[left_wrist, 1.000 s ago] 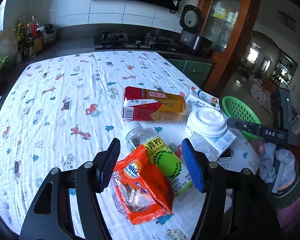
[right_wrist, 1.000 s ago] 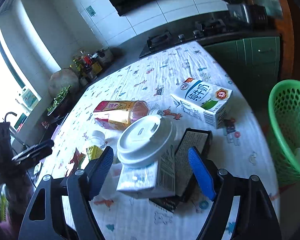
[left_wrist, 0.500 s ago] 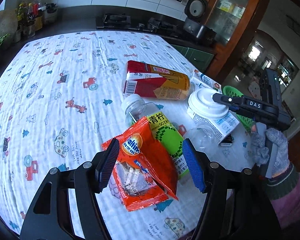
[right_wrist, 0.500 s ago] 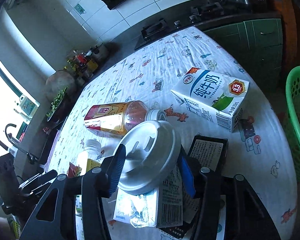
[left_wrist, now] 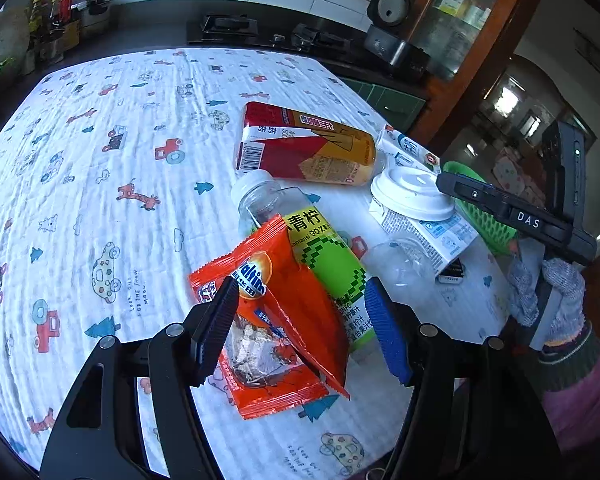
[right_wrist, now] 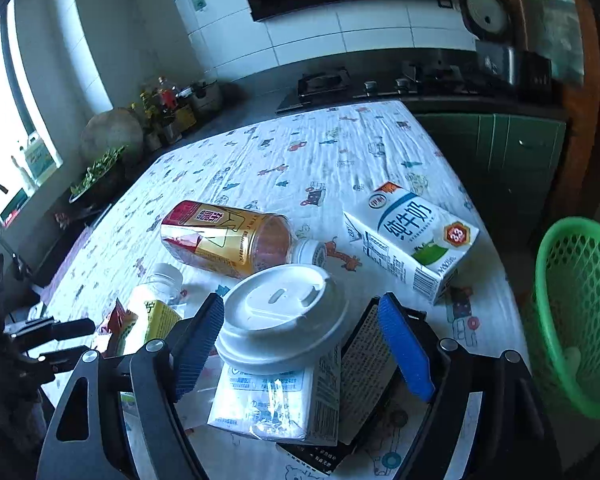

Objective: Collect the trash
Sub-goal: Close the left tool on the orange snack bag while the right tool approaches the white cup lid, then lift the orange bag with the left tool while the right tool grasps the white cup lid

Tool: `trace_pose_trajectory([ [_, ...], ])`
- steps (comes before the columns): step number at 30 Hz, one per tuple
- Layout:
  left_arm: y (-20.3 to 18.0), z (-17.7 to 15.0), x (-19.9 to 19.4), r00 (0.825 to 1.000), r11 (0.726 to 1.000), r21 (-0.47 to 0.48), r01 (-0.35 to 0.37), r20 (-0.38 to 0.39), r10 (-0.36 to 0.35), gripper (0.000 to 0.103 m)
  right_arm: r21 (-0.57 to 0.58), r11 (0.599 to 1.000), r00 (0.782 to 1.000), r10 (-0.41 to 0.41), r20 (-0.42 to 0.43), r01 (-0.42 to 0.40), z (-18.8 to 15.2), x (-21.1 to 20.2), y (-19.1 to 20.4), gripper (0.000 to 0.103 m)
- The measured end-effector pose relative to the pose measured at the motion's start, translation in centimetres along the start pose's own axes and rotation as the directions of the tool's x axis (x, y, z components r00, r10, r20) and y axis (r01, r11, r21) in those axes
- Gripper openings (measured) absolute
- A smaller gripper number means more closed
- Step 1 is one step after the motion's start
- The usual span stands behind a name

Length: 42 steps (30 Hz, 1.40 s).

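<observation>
My left gripper [left_wrist: 300,332] is open, its pads on either side of an orange snack wrapper [left_wrist: 284,320] that leans on a green-labelled bottle [left_wrist: 324,264]. My right gripper [right_wrist: 300,344] straddles a white cup lid [right_wrist: 282,316] and its jaws are opening. The left pad is close to the rim and the right pad stands clear. The lid rests on a small white carton [right_wrist: 276,396], beside a black packet [right_wrist: 368,364]. A red-and-gold bottle [right_wrist: 228,240] and a milk carton [right_wrist: 412,240] lie further back.
A green mesh basket [right_wrist: 576,312] stands off the table's right edge. The printed tablecloth [left_wrist: 100,160] is bare to the left. A stove and counter [right_wrist: 332,84] run along the far wall. A gloved hand [left_wrist: 548,292] holds the right gripper.
The right gripper shut on the white lid half a second ago and has opened again, with the lid still on the carton. The left gripper has sunk closer to the orange wrapper.
</observation>
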<state>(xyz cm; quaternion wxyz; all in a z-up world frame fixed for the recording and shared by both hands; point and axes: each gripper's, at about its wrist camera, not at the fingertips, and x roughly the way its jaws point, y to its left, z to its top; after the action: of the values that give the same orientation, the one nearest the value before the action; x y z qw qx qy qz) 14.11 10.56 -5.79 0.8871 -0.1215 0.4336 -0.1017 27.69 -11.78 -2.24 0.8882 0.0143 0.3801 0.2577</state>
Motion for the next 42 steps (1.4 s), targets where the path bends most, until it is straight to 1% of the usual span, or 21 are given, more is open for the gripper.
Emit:
trace_pose_trajectory([
  [2, -0.2, -0.1, 0.0, 1.000, 1.000, 0.008, 0.004, -0.002, -0.004, 0.065, -0.069, 0.998, 1.000, -0.005, -0.016, 0.004, 0.1, 0.6, 1.2, 0.077],
  [7, 0.0, -0.3, 0.1, 1.000, 1.000, 0.006, 0.006, -0.011, -0.006, 0.065, -0.202, 0.978, 0.995, -0.070, -0.069, 0.055, 0.4, 2.6, 2.7, 0.081],
  [12, 0.6, -0.5, 0.6, 1.000, 1.000, -0.017, 0.002, -0.024, -0.003, 0.066, -0.257, 0.964, 0.989, -0.101, -0.111, 0.069, 0.8, 4.1, 3.2, 0.081],
  [14, 0.8, -0.5, 1.0, 0.999, 1.000, -0.025, -0.004, -0.032, 0.004, 0.066, -0.272, 0.959, 0.986, -0.118, -0.116, 0.083, 0.7, 4.5, 3.3, 0.081],
  [15, 0.9, -0.6, 1.1, 0.999, 1.000, -0.029, -0.003, -0.036, 0.002, 0.066, -0.278, 0.957, 0.985, -0.123, -0.121, 0.086, 0.7, 4.6, 3.4, 0.077],
  [19, 1.1, -0.6, 1.4, 0.999, 0.999, -0.050, -0.003, -0.042, 0.001, 0.066, -0.281, 0.956, 0.986, -0.119, -0.114, 0.083, 0.5, 4.5, 3.8, 0.076],
  [21, 1.1, -0.6, 1.5, 0.999, 0.998, -0.059, -0.004, -0.048, 0.001, 0.062, -0.273, 0.959, 0.989, -0.110, -0.099, 0.080, 0.5, 4.2, 3.9, 0.076],
  [23, 1.3, -0.6, 1.6, 0.999, 0.998, -0.064, 0.000, -0.053, -0.003, 0.048, -0.264, 0.962, 0.991, -0.102, -0.087, 0.075, 0.5, 3.7, 3.9, 0.076],
  [24, 1.3, -0.6, 1.6, 0.998, 0.998, -0.070, 0.003, -0.055, -0.007, 0.044, -0.256, 0.964, 0.992, -0.094, -0.079, 0.071, 0.6, 3.3, 3.8, 0.076],
  [26, 1.5, -0.6, 1.5, 0.998, 0.996, -0.087, 0.030, -0.052, -0.035, 0.027, -0.245, 0.967, 0.994, -0.084, -0.063, 0.066, 0.6, 2.6, 3.8, 0.076],
  [28, 1.3, -0.6, 1.2, 0.999, 0.996, -0.084, 0.020, -0.049, -0.024, 0.023, -0.236, 0.970, 0.996, -0.074, -0.047, 0.061, 0.7, 1.9, 3.8, 0.076],
  [29, 1.2, -0.7, 1.0, 0.999, 0.997, -0.074, 0.011, -0.043, -0.014, 0.019, -0.229, 0.972, 0.997, -0.066, -0.038, 0.055, 0.8, 1.5, 3.8, 0.076],
  [30, 1.0, -0.7, 0.8, 0.999, 0.998, -0.070, 0.006, -0.037, -0.008, 0.018, -0.221, 0.974, 0.998, -0.059, -0.028, 0.051, 0.8, 1.0, 3.7, 0.076],
  [31, 1.0, -0.7, 0.6, 0.999, 0.998, -0.069, 0.007, -0.033, -0.009, 0.014, -0.214, 0.976, 0.998, -0.054, -0.018, 0.049, 0.8, 0.5, 3.6, 0.076],
  [33, 0.8, -0.6, -0.1, 1.000, 0.998, -0.062, 0.008, -0.021, -0.009, 0.013, -0.201, 0.979, 0.999, -0.042, -0.003, 0.041, 0.7, -0.4, 3.4, 0.076],
  [35, 0.3, -0.2, -0.9, 1.000, 0.999, -0.049, 0.013, -0.003, -0.013, 0.008, -0.188, 0.981, 0.999, -0.041, 0.018, 0.044, 0.5, -1.3, 3.1, 0.076],
  [37, 0.0, 0.3, -1.7, 1.000, 0.999, -0.037, 0.018, 0.016, -0.018, 0.008, -0.173, 0.984, 0.999, -0.039, 0.036, 0.045, 0.2, -2.3, 2.6, 0.076],
  [40, -1.2, 1.3, -3.1, 0.998, 1.000, 0.006, 0.020, 0.054, -0.020, 0.007, -0.144, 0.988, 0.997, -0.046, 0.060, 0.055, -0.1, -3.6, 1.6, 0.076],
  [42, -2.1, 2.0, -3.7, 0.997, 0.999, 0.027, 0.033, 0.069, -0.035, 0.007, -0.119, 0.991, 0.996, -0.051, 0.069, 0.059, -0.3, -4.4, 0.7, 0.076],
])
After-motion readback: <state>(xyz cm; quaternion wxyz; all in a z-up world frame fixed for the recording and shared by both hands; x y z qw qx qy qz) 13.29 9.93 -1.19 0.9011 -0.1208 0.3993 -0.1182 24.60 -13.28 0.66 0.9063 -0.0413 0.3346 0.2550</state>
